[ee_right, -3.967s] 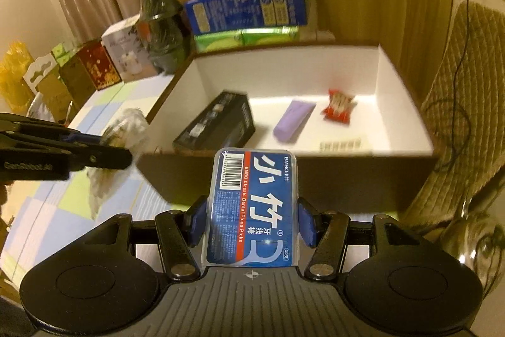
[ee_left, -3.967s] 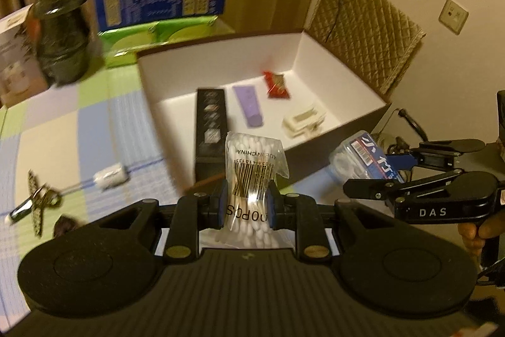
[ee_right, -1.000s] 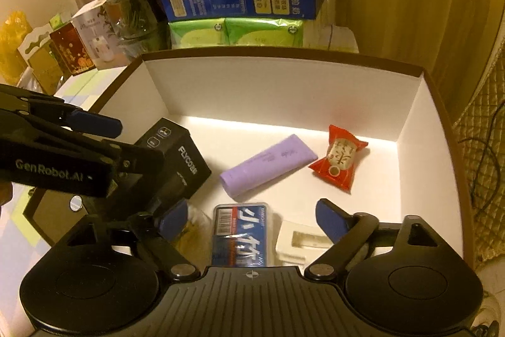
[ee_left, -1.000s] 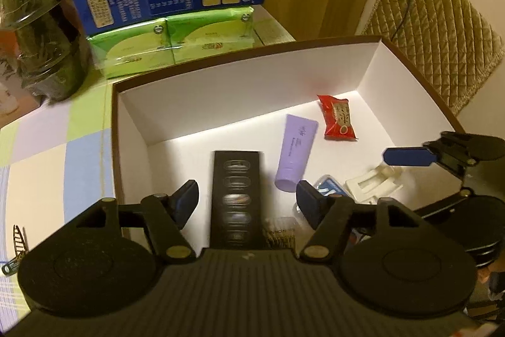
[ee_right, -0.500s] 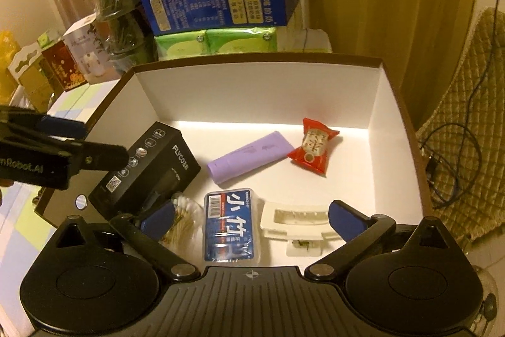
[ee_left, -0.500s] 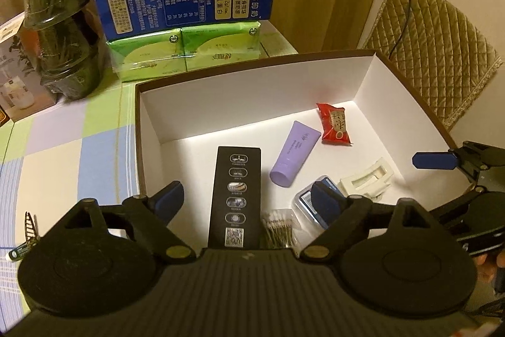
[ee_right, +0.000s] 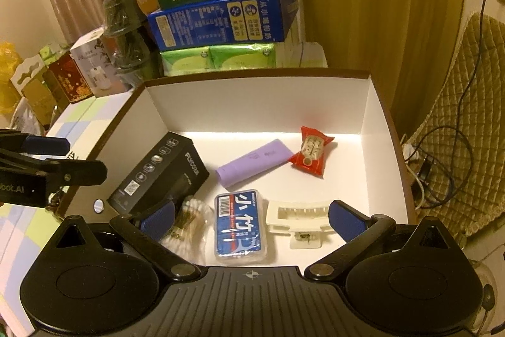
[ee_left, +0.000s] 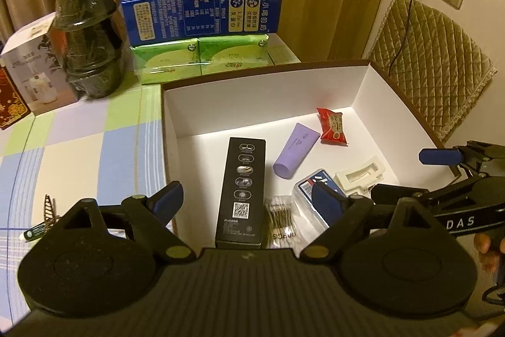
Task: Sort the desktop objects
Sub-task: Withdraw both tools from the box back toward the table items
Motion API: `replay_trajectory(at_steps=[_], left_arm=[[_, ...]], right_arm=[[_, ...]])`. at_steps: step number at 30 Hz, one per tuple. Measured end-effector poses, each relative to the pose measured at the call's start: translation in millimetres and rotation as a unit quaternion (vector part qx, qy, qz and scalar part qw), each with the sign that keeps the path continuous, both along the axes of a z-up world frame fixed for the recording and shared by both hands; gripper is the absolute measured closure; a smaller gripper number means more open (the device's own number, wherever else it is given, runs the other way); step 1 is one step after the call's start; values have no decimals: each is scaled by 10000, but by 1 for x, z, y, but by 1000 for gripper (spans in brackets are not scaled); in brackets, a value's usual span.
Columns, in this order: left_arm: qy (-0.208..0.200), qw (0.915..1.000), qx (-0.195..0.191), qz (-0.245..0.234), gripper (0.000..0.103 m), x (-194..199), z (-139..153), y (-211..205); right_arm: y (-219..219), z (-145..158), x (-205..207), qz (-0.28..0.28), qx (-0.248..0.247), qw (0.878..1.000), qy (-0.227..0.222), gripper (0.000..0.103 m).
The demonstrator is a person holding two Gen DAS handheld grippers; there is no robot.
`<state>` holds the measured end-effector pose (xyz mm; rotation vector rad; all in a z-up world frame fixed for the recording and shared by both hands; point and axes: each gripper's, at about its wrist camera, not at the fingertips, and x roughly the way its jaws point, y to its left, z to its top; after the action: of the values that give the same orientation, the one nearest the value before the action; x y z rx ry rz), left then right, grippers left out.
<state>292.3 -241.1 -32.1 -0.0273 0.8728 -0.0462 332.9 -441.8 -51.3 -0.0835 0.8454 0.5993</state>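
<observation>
Both tools are empty, so the step in hand looks like the gap between one drop and the next pick. The left tool [ee_left: 249, 201] hangs over the near edge of the open cardboard box [ee_left: 391, 78] with its fingers spread wide and nothing between them. The right tool [ee_right: 251, 218] is likewise wide open and holds nothing.

Inside the box lie a black carton [ee_left: 242, 188], a purple tube [ee_left: 295, 155], a red candy wrapper [ee_left: 332, 126], a white hair clip [ee_right: 296, 218], a blue floss-pick case [ee_right: 239, 225] and a packet of cotton swabs [ee_right: 189, 221]. The last two sit at the near wall.

The next move probably calls for swinging the left tool out to the checked surface [ee_left: 79, 153], where a patterned hair clip [ee_left: 44, 218] lies to the left of the box, still unsorted.

That clip is half hidden behind the left tool's body, so its shape and lie are hard to read. The surface nearer than the tools is cut off in both views; whether other items wait there cannot be told. The swab packet is blurred in the right wrist view.
</observation>
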Motion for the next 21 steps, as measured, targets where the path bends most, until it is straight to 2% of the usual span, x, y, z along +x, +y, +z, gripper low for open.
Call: replay_trajectory(at_steps=[21], left_arm=[[-358,9977,26,572,17,-87,22,32]], right_arm=[[11,12,-48,250,257,9993,-80,2]])
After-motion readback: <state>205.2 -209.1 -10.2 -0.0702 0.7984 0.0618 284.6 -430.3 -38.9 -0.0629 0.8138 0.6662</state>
